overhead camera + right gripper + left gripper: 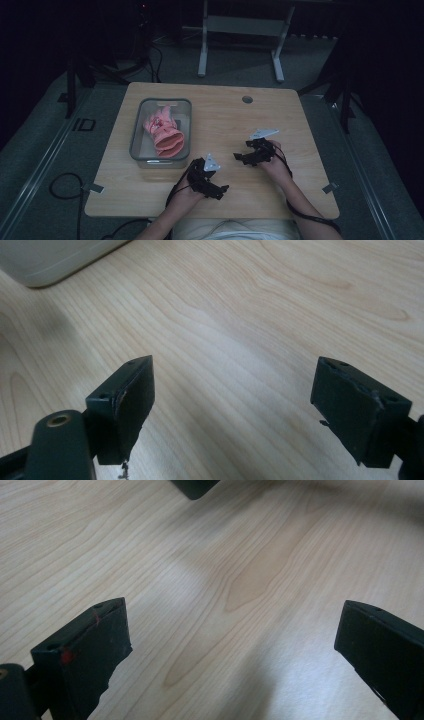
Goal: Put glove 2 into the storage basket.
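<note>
Pink glove (164,131) lay bunched inside the clear bin (137,131), at ten o'clock on the wooden table (225,120).

Both tools rested near the six o'clock edge, holding nothing: the left gripper (214,188) had its jaws spread wide over bare wood, and the right gripper (245,156), at its two o'clock, was equally agape. Should either reach in, the bin looked light enough to skid, and a jaw might catch its rim or pinch only a loose fold.
</note>
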The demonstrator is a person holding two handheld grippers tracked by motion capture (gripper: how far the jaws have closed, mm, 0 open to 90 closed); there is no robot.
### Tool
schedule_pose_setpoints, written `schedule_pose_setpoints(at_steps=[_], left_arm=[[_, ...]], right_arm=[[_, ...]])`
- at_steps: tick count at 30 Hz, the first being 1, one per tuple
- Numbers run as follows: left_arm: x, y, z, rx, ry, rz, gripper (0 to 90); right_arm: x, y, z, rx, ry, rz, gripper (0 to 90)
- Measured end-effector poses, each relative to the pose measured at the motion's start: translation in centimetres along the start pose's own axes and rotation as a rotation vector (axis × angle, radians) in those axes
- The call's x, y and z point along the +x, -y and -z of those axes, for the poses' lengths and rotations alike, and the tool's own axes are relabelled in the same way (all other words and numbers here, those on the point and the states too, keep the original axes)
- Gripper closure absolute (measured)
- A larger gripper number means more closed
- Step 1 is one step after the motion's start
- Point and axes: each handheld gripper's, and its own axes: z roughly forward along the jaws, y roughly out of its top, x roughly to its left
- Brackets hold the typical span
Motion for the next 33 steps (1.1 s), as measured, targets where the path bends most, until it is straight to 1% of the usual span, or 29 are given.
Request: schedule_pose_setpoints(at_steps=[1, 2, 3, 4, 5, 7, 9, 11, 12, 13, 15, 16, 18, 20, 21, 24, 27, 33], left_arm=[[0.0, 0.2, 0.0, -0.011, -0.013, -0.007, 1.1], [0.0, 0.3, -0.1, -0.019, -0.018, -0.016, 1.1], [0.0, 0.4, -0.1, -0.017, -0.022, -0.023, 1.0], [-0.1, 0.6, -0.2, -0.015, -0.035, -0.042, 1.1], [-0.1, 0.7, -0.2, -0.011, -0.039, -0.049, 1.0], [0.0, 0.9, -0.3, -0.002, -0.035, -0.04, 1.0], [0.1, 1.1, -0.4, -0.002, -0.042, -0.038, 1.0], [0.1, 1.2, -0.4, -0.002, -0.062, -0.054, 1.0], [0.1, 1.3, -0.5, -0.003, -0.069, -0.057, 1.0], [0.1, 1.4, -0.5, 0.002, -0.066, -0.064, 1.0], [0.1, 1.5, -0.5, 0.011, -0.08, -0.078, 1.0], [0.1, 1.6, -0.5, 0.008, -0.083, -0.084, 1.0], [0.2, 1.6, -0.3, 0.003, -0.086, -0.075, 1.0], [0.4, 1.8, -0.2, -0.016, -0.085, -0.059, 1.0], [0.4, 1.8, -0.2, -0.02, -0.093, -0.054, 1.0], [0.5, 2.1, -0.2, -0.015, -0.103, -0.053, 1.0], [0.5, 2.2, -0.1, -0.023, -0.109, -0.048, 1.0], [0.7, 2.4, 0.0, -0.04, -0.1, -0.026, 1.0]], right_arm=[[0.0, 0.2, 0.1, -0.01, 0.005, 0.002, 17.0], [0.1, 0.4, 0.2, -0.016, 0.008, 0.003, 16.7], [0.1, 0.6, 0.2, -0.022, 0.01, 0.001, 16.6], [0.1, 0.8, 0.3, -0.026, 0.015, 0.001, 15.9], [0.2, 1.0, 0.3, -0.029, 0.028, 0.007, 15.5], [0.2, 1.4, 0.3, -0.044, 0.033, 0.0, 14.7], [0.1, 1.8, 0.4, -0.05, 0.049, -0.005, 14.5], [-0.1, 2.2, 0.5, -0.056, 0.046, -0.019, 14.1], [-0.1, 2.3, 0.6, -0.055, 0.055, -0.019, 14.2], [-0.2, 2.5, 0.6, -0.055, 0.062, -0.018, 14.2], [-0.4, 2.7, 0.6, -0.053, 0.061, -0.023, 14.2], [-0.4, 2.8, 0.6, -0.049, 0.07, -0.015, 14.2], [-0.5, 3.0, 0.6, -0.043, 0.076, -0.013, 14.2], [-0.6, 3.1, 0.7, -0.042, 0.078, -0.015, 14.1], [-0.6, 3.1, 0.7, -0.045, 0.078, -0.016, 14.1], [-0.7, 3.1, 0.8, -0.045, 0.084, -0.013, 14.0], [-0.9, 3.2, 0.9, -0.044, 0.081, -0.022, 13.9], [-0.9, 3.2, 0.9, -0.048, 0.092, -0.02, 13.9]])
